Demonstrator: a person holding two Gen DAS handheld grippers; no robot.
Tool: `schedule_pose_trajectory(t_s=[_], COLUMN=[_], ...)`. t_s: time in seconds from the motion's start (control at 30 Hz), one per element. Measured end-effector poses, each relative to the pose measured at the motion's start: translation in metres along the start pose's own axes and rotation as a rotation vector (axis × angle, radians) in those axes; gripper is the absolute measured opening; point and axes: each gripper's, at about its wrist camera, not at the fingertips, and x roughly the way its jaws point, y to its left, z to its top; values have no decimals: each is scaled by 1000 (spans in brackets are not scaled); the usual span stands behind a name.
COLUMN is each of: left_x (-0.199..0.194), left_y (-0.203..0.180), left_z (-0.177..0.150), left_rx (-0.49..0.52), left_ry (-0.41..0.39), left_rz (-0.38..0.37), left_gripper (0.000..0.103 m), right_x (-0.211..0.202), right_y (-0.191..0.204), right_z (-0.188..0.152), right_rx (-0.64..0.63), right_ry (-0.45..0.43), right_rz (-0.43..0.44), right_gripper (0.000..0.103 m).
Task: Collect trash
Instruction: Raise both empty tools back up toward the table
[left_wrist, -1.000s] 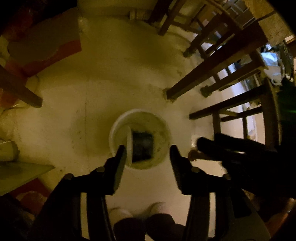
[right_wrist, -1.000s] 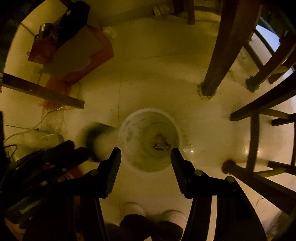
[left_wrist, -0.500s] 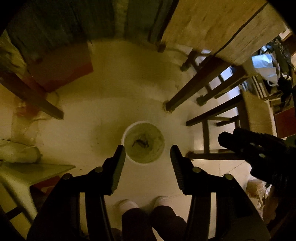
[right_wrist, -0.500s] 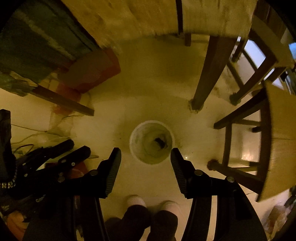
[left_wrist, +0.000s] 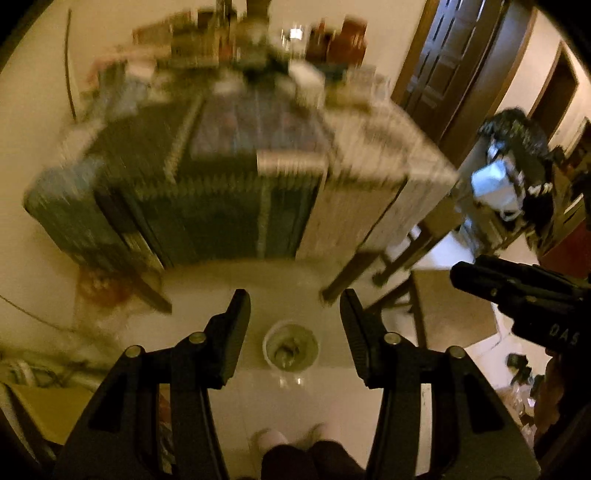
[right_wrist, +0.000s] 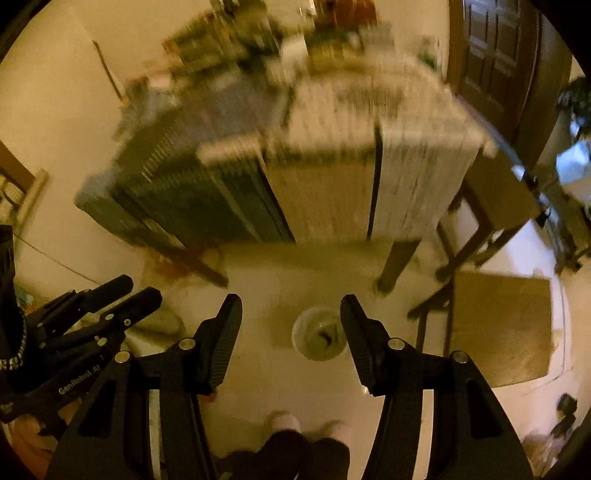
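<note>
A white trash bucket (left_wrist: 290, 349) stands on the pale floor far below, with dark trash lying in its bottom; it also shows in the right wrist view (right_wrist: 320, 338). My left gripper (left_wrist: 293, 306) is open and empty, held high above the bucket. My right gripper (right_wrist: 291, 312) is also open and empty, high above the bucket. The right gripper appears at the right edge of the left wrist view (left_wrist: 517, 291), and the left gripper appears at the left of the right wrist view (right_wrist: 85, 317).
A cluttered table (left_wrist: 258, 166) with a patterned cloth stands ahead, blurred by motion. A wooden stool (right_wrist: 502, 328) stands to the right of the bucket. A dark door (left_wrist: 447, 70) is at the back right. The person's feet (left_wrist: 291, 439) show below.
Both grippers have risen well away from the bucket and tilted up, so the table top has come into view. The cup seen falling into the bucket a second ago is gone from view.
</note>
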Motion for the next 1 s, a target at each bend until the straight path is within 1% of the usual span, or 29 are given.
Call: schedule_pose_trajectory(t_s=[0.13, 0.2, 0.27, 0.33, 0.37, 0.4, 0.43, 0.47, 0.53, 0.57, 0.6, 0.67, 0.73, 0.83, 0.9, 1.0], left_x=[-61, -92, -126, -150, -163, -173, -183, -194, -209, -215, -221, -230, -234, -232, -226, -214], left_y=[-3, -6, -10, -13, -15, -17, -17, -18, -17, -17, -16, -15, -16, -18, -17, -16], left_z=[25, 34, 43, 48, 51, 54, 56, 58, 62, 63, 64, 65, 68, 77, 87, 102], left_rx=[26, 48, 70, 87, 97, 103, 108, 114, 121, 125, 128, 131, 137, 152, 148, 126], left_ry=[-101, -162, -233, -280, -310, -331, -352, -379, -418, -434, -449, -486, -517, -534, -538, -542], left_rz=[-6, -11, -18, -23, -27, -31, -35, -41, -53, -58, -57, -45, -35, -37, -31, -32], left_gripper=[49, 49, 50, 52, 54, 60, 63, 67, 71, 77, 87, 95, 98, 101, 101, 102], right_x=[-68, -97, -126, -153, -163, -171, -182, -188, -200, -205, -208, -212, -211, -208, -210, -197], right_y=[16, 31, 40, 50, 54, 58, 64, 67, 75, 79, 81, 81, 81, 77, 73, 60], right_z=[18, 24, 29, 31, 33, 33, 33, 35, 35, 34, 33, 32, 36, 47, 51, 69], right_rx=[-18, -31, -44, -54, -59, -64, -71, -74, -82, -84, -85, -82, -79, -70, -66, -47], right_ry=[-132, -193, -265, -341, -370, -394, -431, -448, -503, -529, -555, -603, -636, -662, -660, -634], right_rz=[-6, -22, -42, -62, -70, -77, -90, -98, -115, -123, -133, -150, -167, -199, -198, -161], right_gripper=[52, 52, 54, 62, 62, 63, 64, 65, 69, 70, 74, 81, 90, 96, 97, 97])
